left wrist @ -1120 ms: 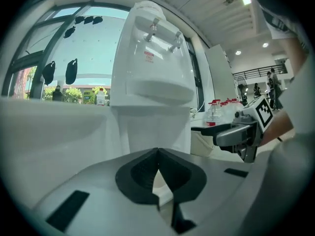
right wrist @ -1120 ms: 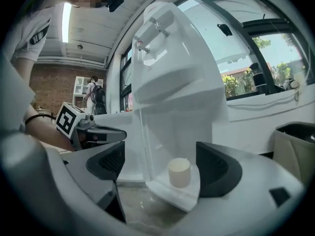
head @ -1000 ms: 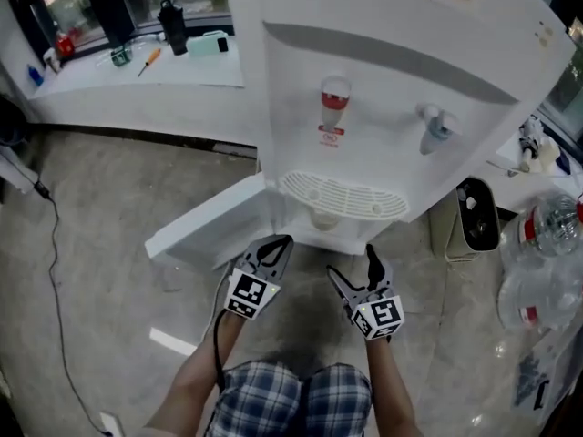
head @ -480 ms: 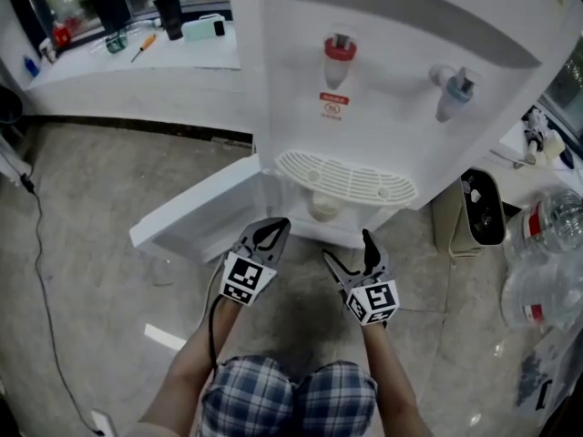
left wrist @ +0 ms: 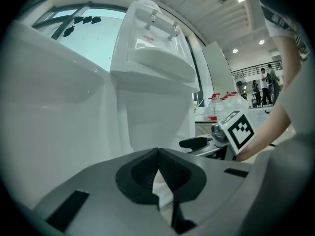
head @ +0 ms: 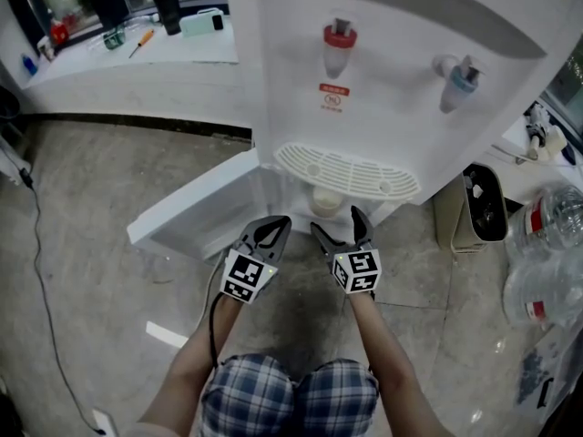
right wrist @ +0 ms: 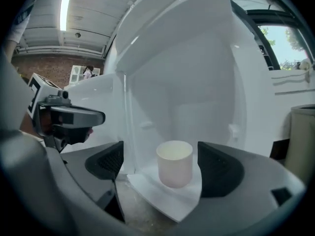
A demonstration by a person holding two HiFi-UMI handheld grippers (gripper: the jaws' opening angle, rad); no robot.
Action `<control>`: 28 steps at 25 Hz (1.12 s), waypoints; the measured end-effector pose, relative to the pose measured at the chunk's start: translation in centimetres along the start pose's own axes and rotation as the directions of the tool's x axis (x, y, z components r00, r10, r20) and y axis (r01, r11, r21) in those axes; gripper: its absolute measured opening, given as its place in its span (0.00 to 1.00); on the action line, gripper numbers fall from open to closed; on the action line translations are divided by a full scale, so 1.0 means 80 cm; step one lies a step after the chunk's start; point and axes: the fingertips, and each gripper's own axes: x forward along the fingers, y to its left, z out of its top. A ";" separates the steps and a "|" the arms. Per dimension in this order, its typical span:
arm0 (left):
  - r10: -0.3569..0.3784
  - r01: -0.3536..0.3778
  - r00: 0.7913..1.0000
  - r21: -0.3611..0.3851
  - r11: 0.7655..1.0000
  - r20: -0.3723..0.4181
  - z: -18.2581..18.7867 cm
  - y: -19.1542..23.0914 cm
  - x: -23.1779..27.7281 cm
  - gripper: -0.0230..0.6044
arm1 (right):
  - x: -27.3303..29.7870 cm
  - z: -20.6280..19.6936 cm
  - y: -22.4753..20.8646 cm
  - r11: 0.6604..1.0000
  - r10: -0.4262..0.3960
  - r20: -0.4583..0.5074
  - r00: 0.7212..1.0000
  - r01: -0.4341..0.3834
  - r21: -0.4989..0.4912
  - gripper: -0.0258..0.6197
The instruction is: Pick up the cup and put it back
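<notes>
- Far left, a white counter [head: 137, 66] under the window carries a dark bottle [head: 168, 7] and a screwdriver [head: 139, 44]. A black cable [head: 41, 280] trails over the grey floor below it.
- The water dispenser [head: 401, 107] stands in the middle, with its lower cabinet door [head: 191, 215] swung open to the left.
- The left gripper [head: 279, 224] is held low in front of that door. Its jaws are pressed together at the tips with nothing between them.
- Just beside it, the right gripper [head: 335, 220] points into the open compartment with its jaws spread wide.
- The cup [right wrist: 174, 163], pale and upright, sits on the white shelf inside the compartment, right under the drip tray [head: 346, 173]. In the right gripper view it lines up with the gap between the two jaws, a little ahead of them and touching neither.
- Higher up, a red tap [head: 338, 48] and a blue tap [head: 461, 78] stick out of the dispenser's front.
- To the right, a beige box with a dark opening [head: 478, 209] stands against the dispenser's side. Clear water bottles [head: 547, 253] are clustered beyond it.
</notes>
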 end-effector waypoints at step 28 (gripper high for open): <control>0.007 -0.007 1.000 -0.003 1.000 -0.027 -0.014 0.003 -0.009 0.08 | 0.109 -0.078 -0.048 0.992 -0.124 -0.240 0.963 0.115 -0.051 0.69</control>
